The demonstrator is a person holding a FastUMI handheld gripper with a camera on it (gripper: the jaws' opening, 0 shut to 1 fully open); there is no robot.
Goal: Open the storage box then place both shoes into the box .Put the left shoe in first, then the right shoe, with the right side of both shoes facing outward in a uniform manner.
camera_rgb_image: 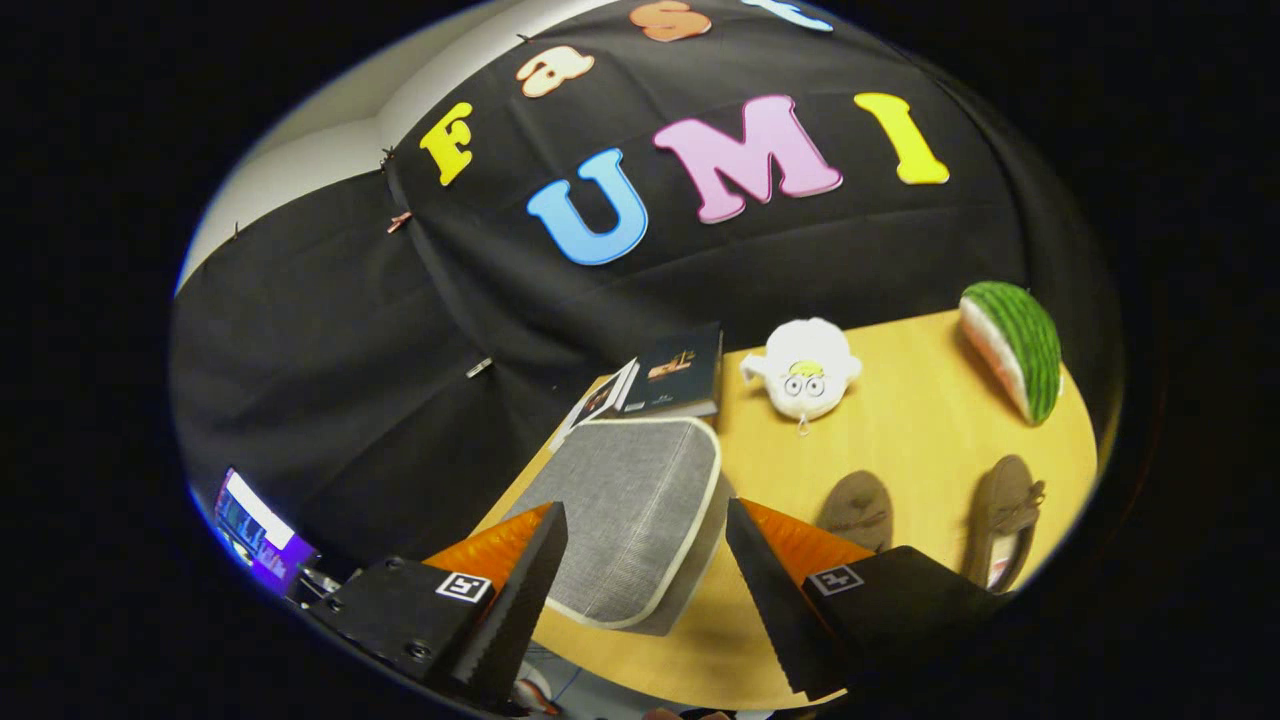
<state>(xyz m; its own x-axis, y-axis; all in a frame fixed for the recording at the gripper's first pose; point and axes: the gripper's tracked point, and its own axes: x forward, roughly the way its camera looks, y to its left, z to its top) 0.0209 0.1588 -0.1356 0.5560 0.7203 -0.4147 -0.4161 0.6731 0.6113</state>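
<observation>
A grey fabric storage box (630, 515) with a pale trimmed lid lies shut on the wooden table (900, 420), just ahead of my fingers and partly between them. Two brown shoes rest on the table beyond the right finger: one (858, 510) close to it, the other (1005, 520) farther right. My gripper (640, 525) hovers above the table's near side, open wide, holding nothing.
A dark book (678, 372) on a magazine lies behind the box. A white plush toy (805, 378) sits beside it, and a watermelon-slice cushion (1015, 345) sits at the far right. A lit screen (255, 528) glows off the table, beyond the left finger.
</observation>
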